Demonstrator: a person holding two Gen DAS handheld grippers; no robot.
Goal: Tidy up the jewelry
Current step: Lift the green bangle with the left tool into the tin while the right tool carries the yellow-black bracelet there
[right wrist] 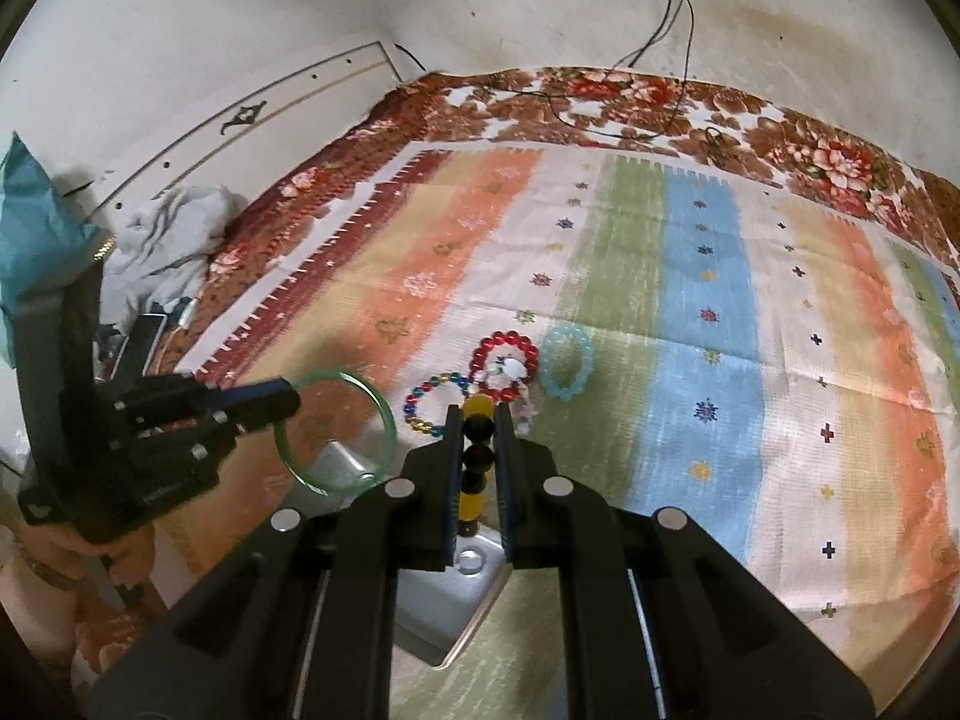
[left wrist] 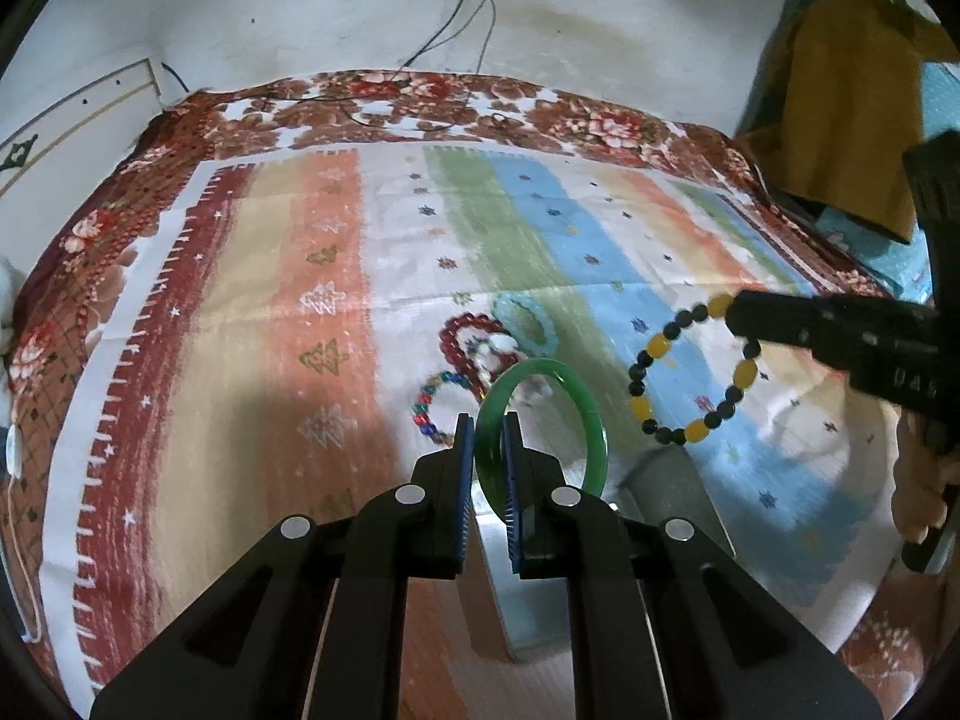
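My left gripper [left wrist: 487, 425] is shut on a green bangle [left wrist: 591, 420] and holds it above the striped cloth; the bangle also shows in the right wrist view [right wrist: 390, 426]. My right gripper [right wrist: 479, 417] is shut on a yellow-and-black bead bracelet [right wrist: 477, 456], which hangs in the air in the left wrist view [left wrist: 651, 414]. On the cloth lie a red bead bracelet [right wrist: 504, 342], a multicoloured bead bracelet [right wrist: 429, 390], a turquoise bracelet [right wrist: 567, 366] and a small white piece [right wrist: 510, 367].
A grey metal box [right wrist: 444, 606] sits under both grippers, near the front of the cloth [right wrist: 708, 300]. Crumpled white fabric [right wrist: 168, 228] and dark items lie at the left edge. Cables [right wrist: 672, 60] run from a wall socket onto the floral blanket behind.
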